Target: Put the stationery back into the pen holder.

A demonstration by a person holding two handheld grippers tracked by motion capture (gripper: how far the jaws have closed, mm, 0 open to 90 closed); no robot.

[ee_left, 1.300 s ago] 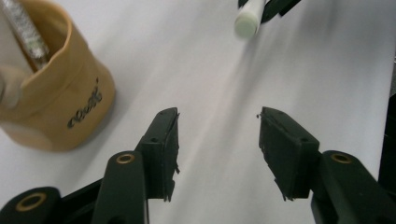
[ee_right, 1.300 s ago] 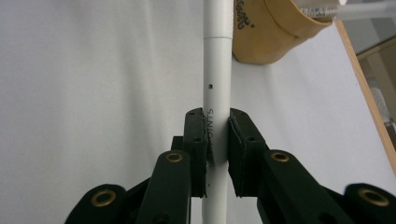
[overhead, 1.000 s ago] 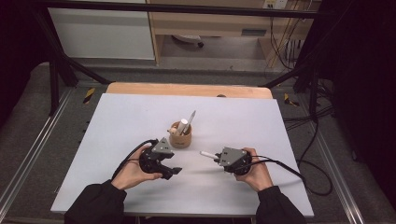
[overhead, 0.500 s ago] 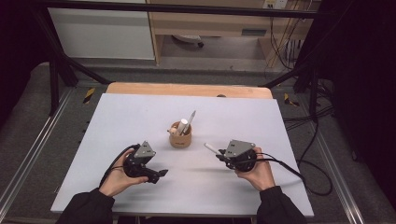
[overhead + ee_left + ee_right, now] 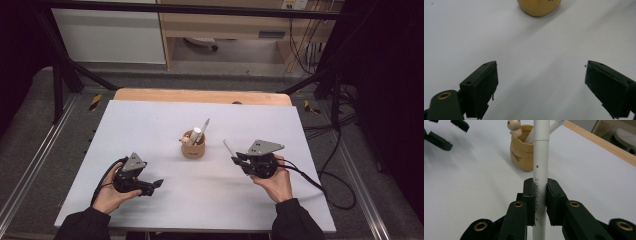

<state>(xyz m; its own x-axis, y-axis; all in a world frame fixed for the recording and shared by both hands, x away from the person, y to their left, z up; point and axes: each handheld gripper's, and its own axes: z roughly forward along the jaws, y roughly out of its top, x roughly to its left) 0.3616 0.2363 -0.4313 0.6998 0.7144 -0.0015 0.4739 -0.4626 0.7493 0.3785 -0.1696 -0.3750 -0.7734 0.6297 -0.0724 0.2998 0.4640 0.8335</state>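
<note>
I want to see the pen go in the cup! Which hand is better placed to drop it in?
The right one, probably. The right hand-held gripper is clamped on the white pen, aimed toward the cup. The left hand-held gripper is open, holds nothing, and sits farther away.

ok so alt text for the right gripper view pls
The right hand-held gripper clamps a white pen between its two black jaws, the pen pointing away over a white table. Behind it stands a small tan pen cup with a little animal figure on its rim and pens inside; the left hand-held gripper is at top left.
</note>
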